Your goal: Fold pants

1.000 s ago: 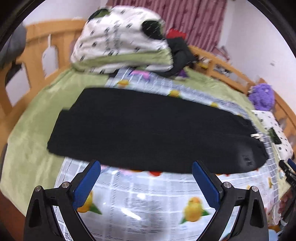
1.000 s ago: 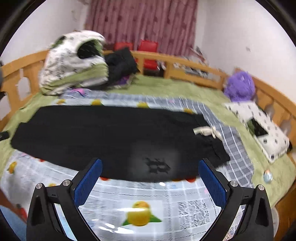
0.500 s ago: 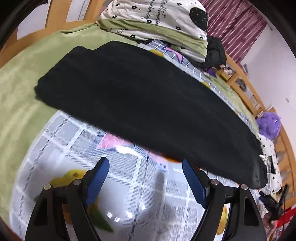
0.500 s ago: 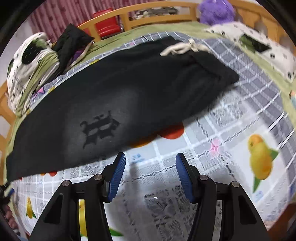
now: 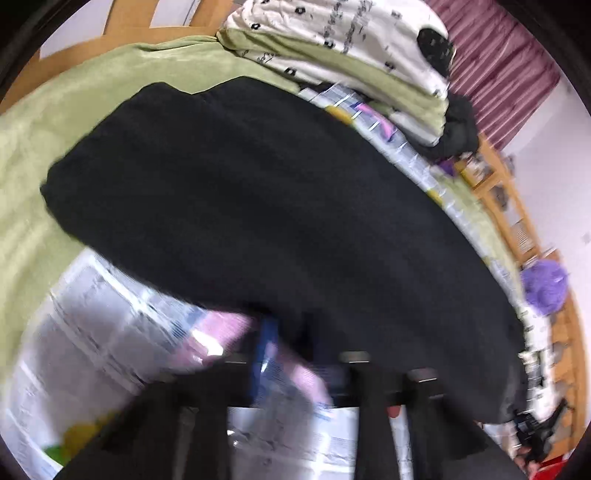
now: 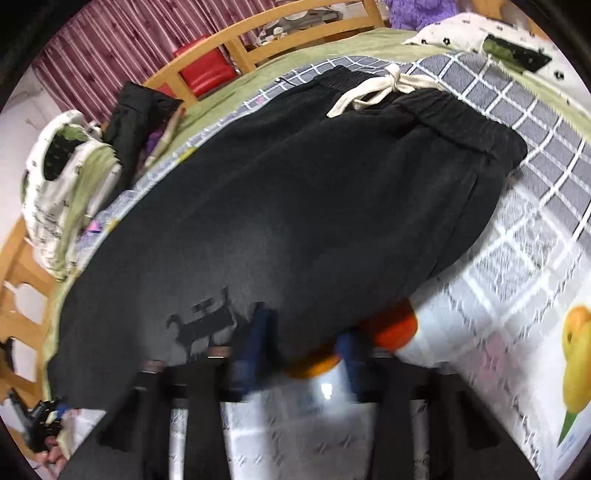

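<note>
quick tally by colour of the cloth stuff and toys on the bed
Black: 2, the pants and a bundle of dark clothes
Purple: 1, plush toy
White with black print: 2, folded quilt and pillow
Green: 1, bedsheet
Plaid with fruit print: 1, mat
Total: 7

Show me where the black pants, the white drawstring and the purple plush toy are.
black pants [image 6: 295, 206], right wrist view, middle of the dark fabric.
white drawstring [image 6: 388, 86], right wrist view, on its knot at the waistband.
purple plush toy [image 5: 546, 283], left wrist view, middle of its body.
</note>
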The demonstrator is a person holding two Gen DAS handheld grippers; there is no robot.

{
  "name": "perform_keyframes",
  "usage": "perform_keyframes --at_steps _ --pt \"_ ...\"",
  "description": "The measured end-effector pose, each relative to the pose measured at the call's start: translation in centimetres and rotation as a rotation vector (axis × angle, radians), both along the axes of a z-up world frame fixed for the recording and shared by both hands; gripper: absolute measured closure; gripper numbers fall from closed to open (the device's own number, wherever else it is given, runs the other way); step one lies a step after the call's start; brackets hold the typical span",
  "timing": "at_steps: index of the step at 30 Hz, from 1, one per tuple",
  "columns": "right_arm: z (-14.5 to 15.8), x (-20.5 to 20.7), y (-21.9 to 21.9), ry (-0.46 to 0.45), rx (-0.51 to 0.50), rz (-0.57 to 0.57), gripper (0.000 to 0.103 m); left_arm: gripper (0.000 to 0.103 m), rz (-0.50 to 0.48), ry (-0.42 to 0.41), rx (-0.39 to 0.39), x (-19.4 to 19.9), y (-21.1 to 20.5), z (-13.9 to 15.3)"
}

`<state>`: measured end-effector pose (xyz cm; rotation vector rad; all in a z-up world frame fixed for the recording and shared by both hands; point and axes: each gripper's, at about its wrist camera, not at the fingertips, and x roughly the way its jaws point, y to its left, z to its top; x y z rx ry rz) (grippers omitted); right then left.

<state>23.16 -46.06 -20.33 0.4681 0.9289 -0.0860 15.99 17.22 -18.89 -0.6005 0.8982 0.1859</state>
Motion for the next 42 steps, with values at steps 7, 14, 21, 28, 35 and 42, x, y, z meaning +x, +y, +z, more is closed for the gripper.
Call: perform_keyframes --at_steps 7,14,21,28,35,42 --pt "5.1 -0.1 -0.1 -0.143 0.001 0.022 0.084 0.095 -0.068 -0.176 0.101 0.1 -0.3 6.0" --pt "9.9 3.7 0.4 -0.228 -0.005 0.062 0.085 0.095 -0.107 -0.258 0.210 5.9 -0.9 11.0" --pt "11.4 11.4 1.4 -0.258 -0.055 0.084 0.086 0.095 -0.091 -0.277 0.280 13.7 -1.1 11.4" --pt "8.6 19.3 3.7 -0.202 -0.139 0.063 0.086 0.095 -0.058 -0.223 0.316 19.2 -2.0 8.3" --pt "5.4 23.3 3.9 -0.154 -0.092 0.036 0.066 0.087 -0.029 -0.140 0.319 22.5 -2.0 6.3" --pt "6.2 18.4 6.3 -0.148 -0.170 0.179 0.058 0.040 -0.102 -0.156 0.401 17.6 -3.4 7.9"
